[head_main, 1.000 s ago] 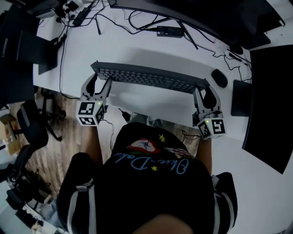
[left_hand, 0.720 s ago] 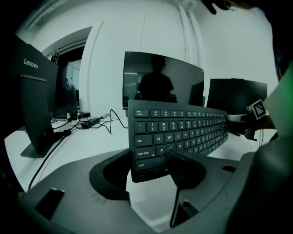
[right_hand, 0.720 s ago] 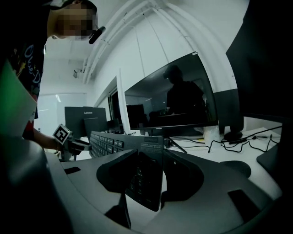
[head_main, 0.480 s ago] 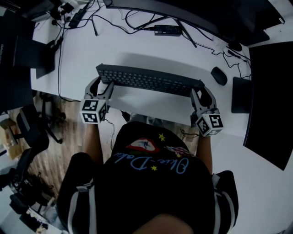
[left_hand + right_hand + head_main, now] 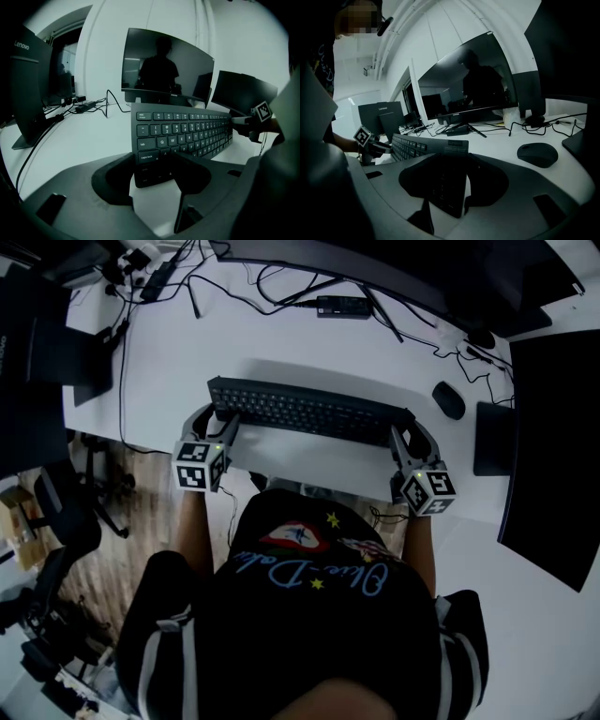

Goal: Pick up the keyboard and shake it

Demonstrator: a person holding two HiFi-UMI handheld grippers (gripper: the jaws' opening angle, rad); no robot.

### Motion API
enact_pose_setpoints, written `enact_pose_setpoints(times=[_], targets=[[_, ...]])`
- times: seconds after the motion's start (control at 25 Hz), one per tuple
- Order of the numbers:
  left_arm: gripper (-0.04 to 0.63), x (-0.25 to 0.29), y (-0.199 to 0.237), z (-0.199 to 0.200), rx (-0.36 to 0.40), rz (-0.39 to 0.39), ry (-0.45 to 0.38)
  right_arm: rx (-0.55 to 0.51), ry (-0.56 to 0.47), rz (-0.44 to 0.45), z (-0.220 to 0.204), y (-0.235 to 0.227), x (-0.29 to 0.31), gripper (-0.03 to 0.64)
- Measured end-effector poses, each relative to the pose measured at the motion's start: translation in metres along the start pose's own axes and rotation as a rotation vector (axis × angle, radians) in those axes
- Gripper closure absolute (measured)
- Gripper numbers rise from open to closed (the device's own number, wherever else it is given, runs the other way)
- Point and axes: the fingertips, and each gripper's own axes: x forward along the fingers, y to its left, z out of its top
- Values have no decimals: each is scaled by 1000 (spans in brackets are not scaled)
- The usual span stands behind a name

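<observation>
The left tool is clamping the left end of the black keyboard, and in the left gripper view that tool is showing its two jaws pressed against the keyboard near the caps lock key, one on the key face and one on the underside. The right tool is gripping the opposite short end. In the right gripper view the jaws of this tool are closing on the edge of the keyboard from both sides. The keyboard is hanging between the two tools above the near part of the white tabletop, raised off it and casting a soft shadow on it, with its key face turned up toward the head camera. A dark mouse is lying on the tabletop beyond the right end, well apart from the keyboard. A curved monitor is standing at the far side, and loose cables are trailing across the tabletop in front of it.
</observation>
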Motion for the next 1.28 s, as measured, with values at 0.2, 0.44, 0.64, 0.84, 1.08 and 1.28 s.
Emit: enact_pose_setpoints(times=[0.2, 0.44, 0.64, 0.84, 1.08, 1.28], targets=[[371, 9, -1, -3, -12, -15, 23, 0, 35, -12, -2, -8, 11, 453], [370, 18, 2, 0, -5, -29, 44, 24, 50, -20, -5, -13, 17, 453], [370, 23, 3, 1, -9, -37, 53, 34, 64, -20, -5, -17, 24, 453], [367, 30, 3, 3, -13, -52, 66, 59, 87, -15, -10, -24, 30, 453], [364, 39, 4, 3, -20, -72, 92, 103, 122, -15, -17, -30, 37, 454], [362, 42, 6, 2, -37, -75, 109, 124, 149, -15, -22, -33, 43, 459]])
